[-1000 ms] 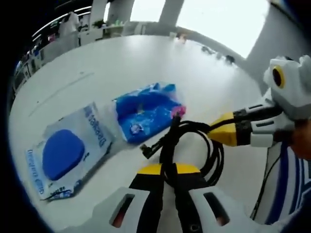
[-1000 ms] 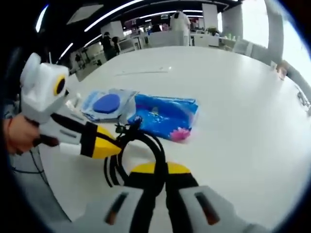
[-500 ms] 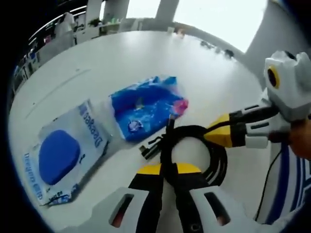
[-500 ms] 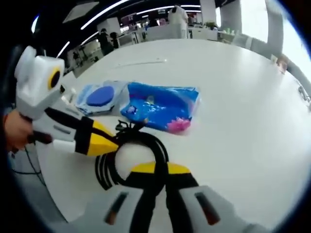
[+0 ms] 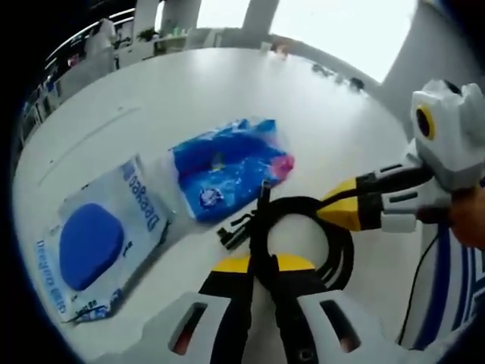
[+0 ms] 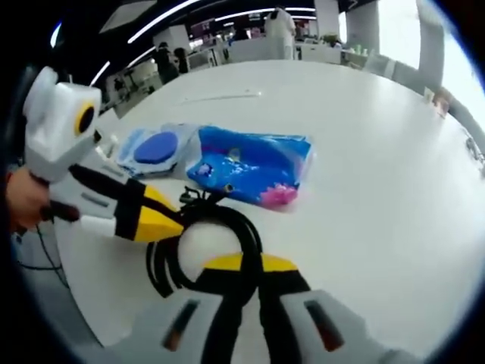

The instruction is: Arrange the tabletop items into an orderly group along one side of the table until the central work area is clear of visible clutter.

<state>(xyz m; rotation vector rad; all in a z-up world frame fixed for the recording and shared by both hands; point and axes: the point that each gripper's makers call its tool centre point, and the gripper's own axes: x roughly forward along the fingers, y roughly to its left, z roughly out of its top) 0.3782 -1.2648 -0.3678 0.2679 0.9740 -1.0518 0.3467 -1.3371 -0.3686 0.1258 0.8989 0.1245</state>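
Observation:
A coiled black cable (image 5: 307, 227) lies low over the white table (image 5: 189, 98), held from two sides. My left gripper (image 5: 261, 263), yellow-tipped, is shut on the coil's near loop. My right gripper (image 5: 333, 212) comes in from the right and grips the coil's far side. In the right gripper view my right gripper (image 6: 244, 263) is shut on the cable (image 6: 208, 227), and the left gripper (image 6: 170, 221) pinches it from the left. A blue plastic bag (image 5: 223, 171) (image 6: 254, 167) lies just beyond the coil. A wipes pack with a blue lid (image 5: 98, 239) (image 6: 155, 148) lies beside the bag.
A hand (image 6: 26, 201) holds the left gripper at the table's near edge. Striped cloth and a thin white cord (image 5: 443, 280) hang off the table's right side. Small items (image 5: 337, 80) sit at the far rim. A thin strip (image 6: 220, 97) lies on the far tabletop.
Over the second the coil has sunk closer to the table and spread wider beside the blue bag. Both grippers keep their hold. The last half second shows almost no shift.

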